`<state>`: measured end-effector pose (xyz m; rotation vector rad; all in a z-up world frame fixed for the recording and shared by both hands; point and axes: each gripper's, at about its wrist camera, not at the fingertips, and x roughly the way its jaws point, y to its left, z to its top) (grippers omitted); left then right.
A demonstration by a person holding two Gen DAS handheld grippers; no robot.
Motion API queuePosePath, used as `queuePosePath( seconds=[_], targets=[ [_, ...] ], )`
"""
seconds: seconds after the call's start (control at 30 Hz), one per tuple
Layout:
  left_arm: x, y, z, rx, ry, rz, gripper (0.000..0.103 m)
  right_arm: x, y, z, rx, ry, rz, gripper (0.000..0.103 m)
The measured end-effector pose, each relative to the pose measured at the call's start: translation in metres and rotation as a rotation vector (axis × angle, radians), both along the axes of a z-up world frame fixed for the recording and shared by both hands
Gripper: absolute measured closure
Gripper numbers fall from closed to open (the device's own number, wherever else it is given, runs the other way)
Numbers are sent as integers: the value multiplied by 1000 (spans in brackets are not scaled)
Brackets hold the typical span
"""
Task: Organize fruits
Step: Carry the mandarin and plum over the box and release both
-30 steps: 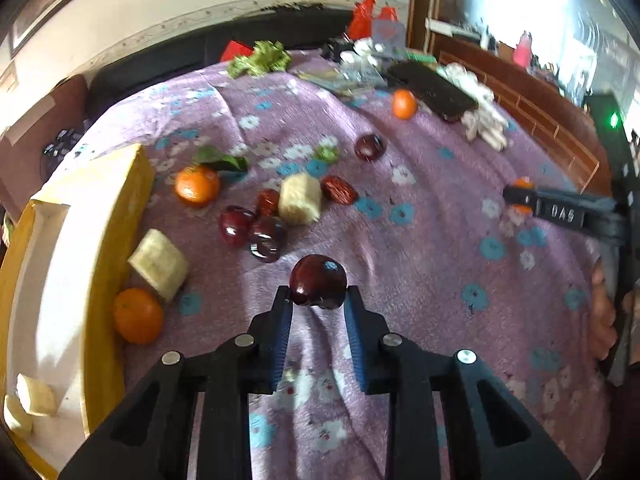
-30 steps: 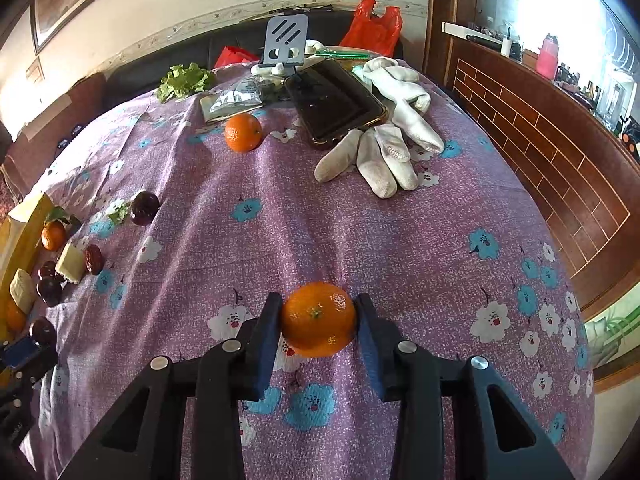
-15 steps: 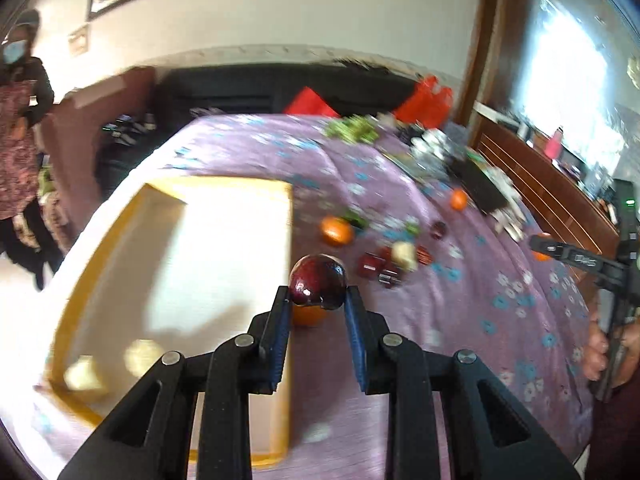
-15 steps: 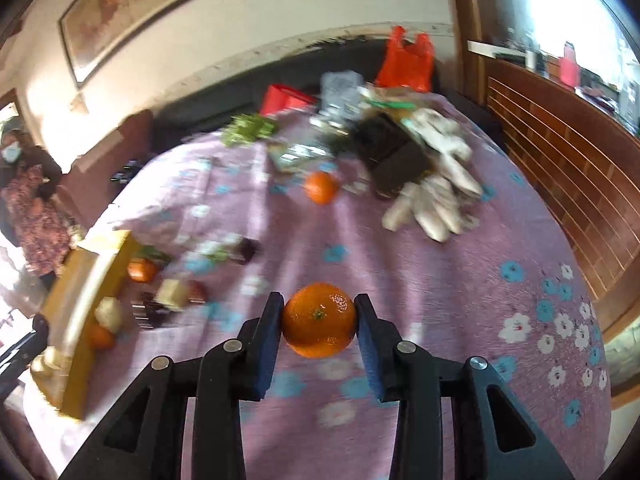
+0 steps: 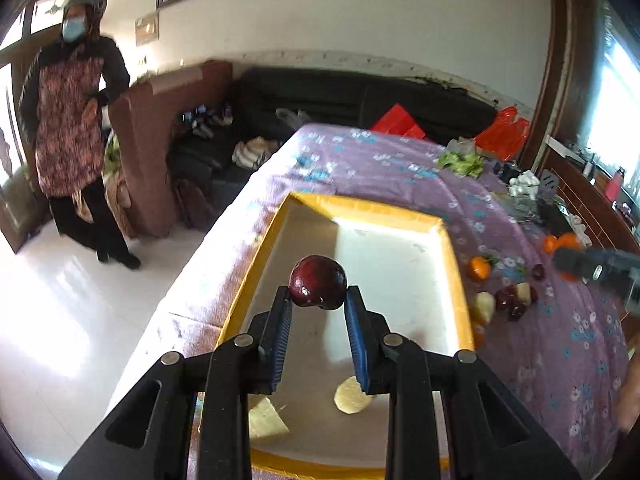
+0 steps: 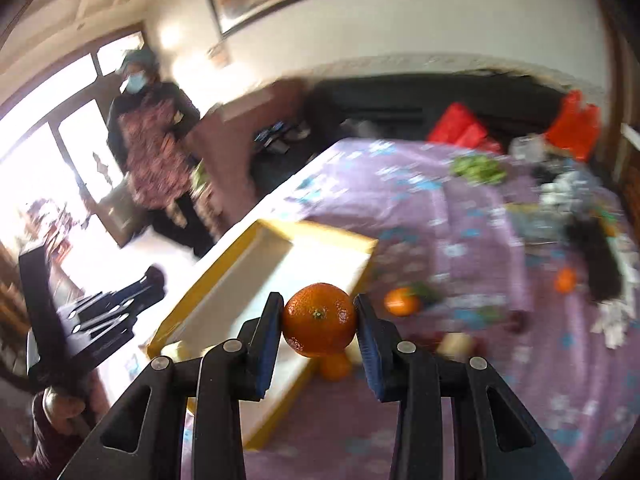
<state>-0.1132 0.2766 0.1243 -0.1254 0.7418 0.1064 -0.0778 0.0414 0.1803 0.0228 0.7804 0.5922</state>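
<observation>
The left tongs [image 5: 318, 312] are clamped on a dark red plum [image 5: 318, 281], which hangs above the yellow-rimmed tray [image 5: 454, 256] with a white inside. On the tray's near floor lie two pale fruit pieces [image 5: 352, 396], one round and one wedge-shaped. The tray sits on the left part of a counter covered by a purple flowered cloth [image 5: 560, 344].

To the right of the tray, on the cloth, lies a loose group of fruit: a small orange with a leaf [image 5: 479, 268], a pale chunk [image 5: 484, 306] just beside the rim, and several dark plums [image 5: 514, 304] around another pale piece. Far across the counter sit green leaves [image 5: 460, 163] and a red bag [image 5: 502, 134].

The right tongs [image 6: 319, 322] grip an orange [image 6: 319, 319], held above the tray's right rim [image 6: 364, 246]. Another orange [image 6: 335, 366] lies on the cloth right below it, against the tray wall. The right-wrist view is blurred, so small things on the cloth there cannot be told apart.

A person in a patterned apron [image 5: 68, 120] stands on the white floor, far left.
</observation>
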Motion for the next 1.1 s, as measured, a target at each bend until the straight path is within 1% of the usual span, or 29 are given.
queuePosePath(
  seconds=[0.03, 0.07, 0.17, 0.27, 0.37, 0.47, 0.57, 0.63, 0.67, 0.73, 0.8, 0.87, 0.9, 0.97, 1.03, 1.1],
  targets=[
    [7, 6, -10, -18, 27, 7, 77, 3, 15, -10, -14, 18, 15, 63],
    [13, 11, -18, -30, 46, 14, 77, 8, 34, -25, -24, 55, 38, 63],
    [26, 21, -38, -58, 88, 24, 77, 15, 71, -63, -62, 129, 70, 63],
    [34, 28, -52, -81, 116, 33, 77, 20, 93, -93, -110, 173, 80, 63],
    [40, 34, -62, -98, 134, 40, 77, 21, 109, -118, -135, 219, 99, 63],
    [43, 37, -69, -99, 148, 50, 76, 21, 122, -132, -165, 229, 111, 63],
    [44, 40, -72, -103, 154, 68, 76, 23, 127, -137, -182, 226, 117, 63],
    [43, 40, -72, -96, 152, 81, 75, 22, 129, -136, -206, 197, 115, 63],
    [42, 40, -71, -88, 150, 85, 72, 22, 131, -137, -216, 186, 121, 63],
    [37, 38, -67, -66, 138, 97, 60, 24, 136, -137, -226, 177, 127, 62],
    [31, 36, -62, -47, 120, 116, 38, 26, 138, -138, -227, 170, 132, 62],
    [22, 33, -53, -26, 90, 140, 28, 25, 139, -138, -228, 162, 132, 62],
    [18, 32, -49, -15, 81, 151, 25, 23, 140, -137, -228, 157, 135, 62],
    [8, 28, -39, 15, 64, 179, 21, 17, 139, -131, -229, 129, 139, 59],
    [-4, 25, -31, 21, 45, 199, 18, 10, 134, -120, -224, 90, 135, 48],
    [-14, 19, -23, 28, 19, 204, 14, 6, 127, -110, -212, 58, 124, 44]
  ],
)
